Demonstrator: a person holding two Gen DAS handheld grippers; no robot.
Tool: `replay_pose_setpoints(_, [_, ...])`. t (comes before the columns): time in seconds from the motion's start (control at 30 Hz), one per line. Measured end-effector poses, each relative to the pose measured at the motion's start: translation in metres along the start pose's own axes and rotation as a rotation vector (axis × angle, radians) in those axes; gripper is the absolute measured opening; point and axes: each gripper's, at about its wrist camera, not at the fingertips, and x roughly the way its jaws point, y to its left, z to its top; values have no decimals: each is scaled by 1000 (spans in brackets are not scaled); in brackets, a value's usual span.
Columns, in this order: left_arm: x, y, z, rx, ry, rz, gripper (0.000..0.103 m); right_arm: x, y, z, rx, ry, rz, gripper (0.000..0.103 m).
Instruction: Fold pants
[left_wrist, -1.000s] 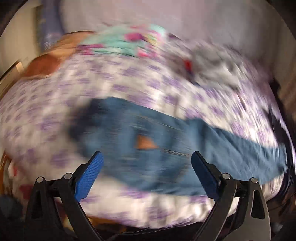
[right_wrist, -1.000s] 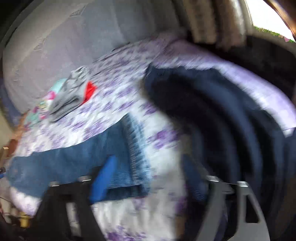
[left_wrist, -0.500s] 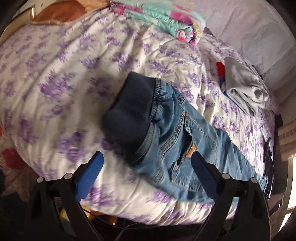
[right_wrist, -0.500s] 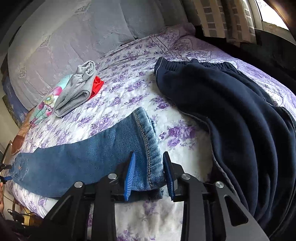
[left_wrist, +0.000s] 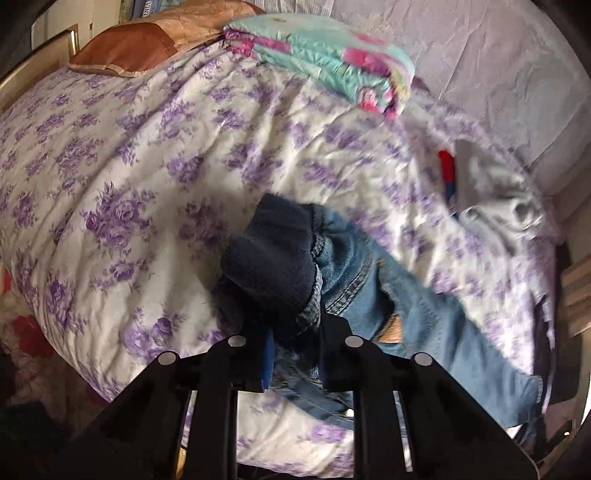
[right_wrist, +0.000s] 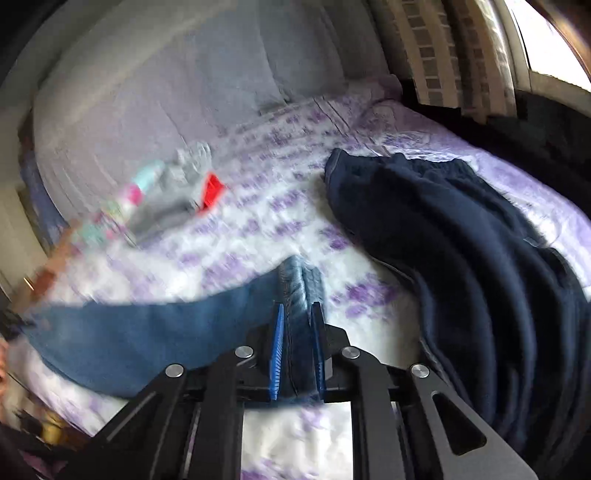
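Left claw (left_wrist: 293, 354) and right claw (right_wrist: 297, 350), both clamped.

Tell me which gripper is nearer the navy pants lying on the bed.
Right. The right gripper, shut on the jeans hem, sits just beside the navy pants. The left gripper clamps the jeans' waistband at the far end.

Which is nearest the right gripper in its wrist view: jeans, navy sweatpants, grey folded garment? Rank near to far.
From the right gripper:
1. jeans, clamped between its fingers, running left.
2. navy sweatpants, on the right.
3. grey folded garment, far left, blurred.
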Motion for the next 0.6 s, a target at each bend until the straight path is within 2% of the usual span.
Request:
replay_pose_setpoints(0.07, [19,7,-5,-6,30,36,23,17,-9,-11,26,91,-7,16])
replay_pose_setpoints(0.13, [23,13,-8,-16,36,28,28,19,-14,-20,36,99,-1,18])
replay_pose_setpoints(0.27, [0,18,-13,-16,23,29,66,-15,-13,-11,48,-13,-11,23])
replay_pose_setpoints(0.33, [-17,20,-17,-15,12,23,66,-24,-7,-6,31,-46,-4,23])
replay_pose_setpoints(0.4, [-45,17,-24,4,-38,25,66,-26,9,-4,-12,-47,72,23])
replay_pose_setpoints(0.47, [-68,-2,-35,55,-94,-4,66,-12,20,-5,-59,13,66,22])
replay_pose_setpoints(0.5, [-72,-17,-41,95,-104,-26,66,9,23,-11,-76,96,18,22])
replay_pose_setpoints(0.53, [-71,-33,-49,134,-96,-58,67,25,21,-17,-69,151,4,23])
replay_pose_setpoints(0.6, [-41,-83,-77,257,0,-112,69,24,20,-18,-49,115,11,26])
